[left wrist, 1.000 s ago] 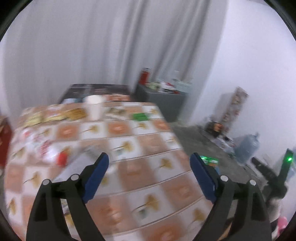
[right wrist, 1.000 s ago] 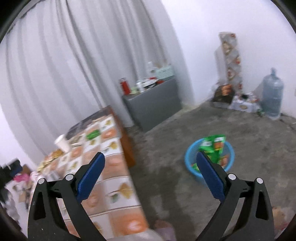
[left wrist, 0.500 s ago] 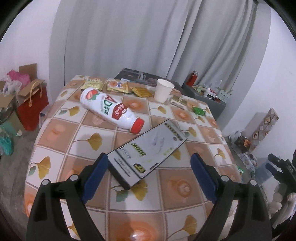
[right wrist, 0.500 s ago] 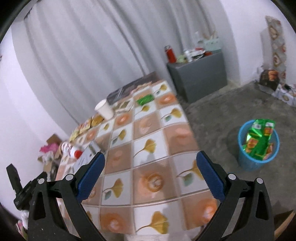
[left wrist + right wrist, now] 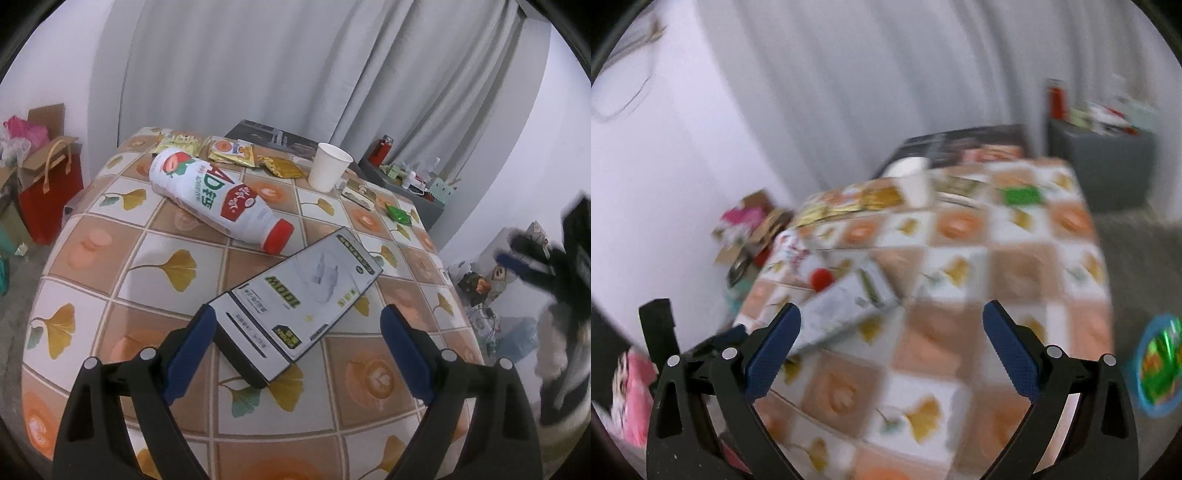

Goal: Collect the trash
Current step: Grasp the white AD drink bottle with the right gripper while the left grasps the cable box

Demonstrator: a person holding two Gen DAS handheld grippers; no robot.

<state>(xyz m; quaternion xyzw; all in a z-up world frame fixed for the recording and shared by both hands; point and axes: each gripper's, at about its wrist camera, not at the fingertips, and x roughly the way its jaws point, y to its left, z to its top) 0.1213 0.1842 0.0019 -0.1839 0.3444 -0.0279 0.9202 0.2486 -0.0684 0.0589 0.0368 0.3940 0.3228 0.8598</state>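
Observation:
A flat white and black carton [image 5: 295,302] lies on the tiled tablecloth [image 5: 110,280], its near end between the open fingers of my left gripper [image 5: 295,350]. Beyond it lies a white bottle with a red cap [image 5: 218,199]. A white paper cup [image 5: 328,171], snack packets [image 5: 229,149] and a green wrapper [image 5: 398,213] sit farther back. My right gripper [image 5: 890,347] is open and empty over the table's near part; its view is blurred and shows the carton [image 5: 846,306] and red cap [image 5: 822,278]. A blue bin [image 5: 1158,371] with green wrappers stands on the floor at right.
A red paper bag [image 5: 48,192] and boxes stand on the floor left of the table. A grey cabinet [image 5: 406,184] with a red flask stands behind the table by the curtain. The other gripper [image 5: 554,266] shows blurred at the left view's right edge.
The left gripper has swung onto the table and closed in on the carton. The right gripper has swung left from the floor bin toward the table, still moving. Both stay open.

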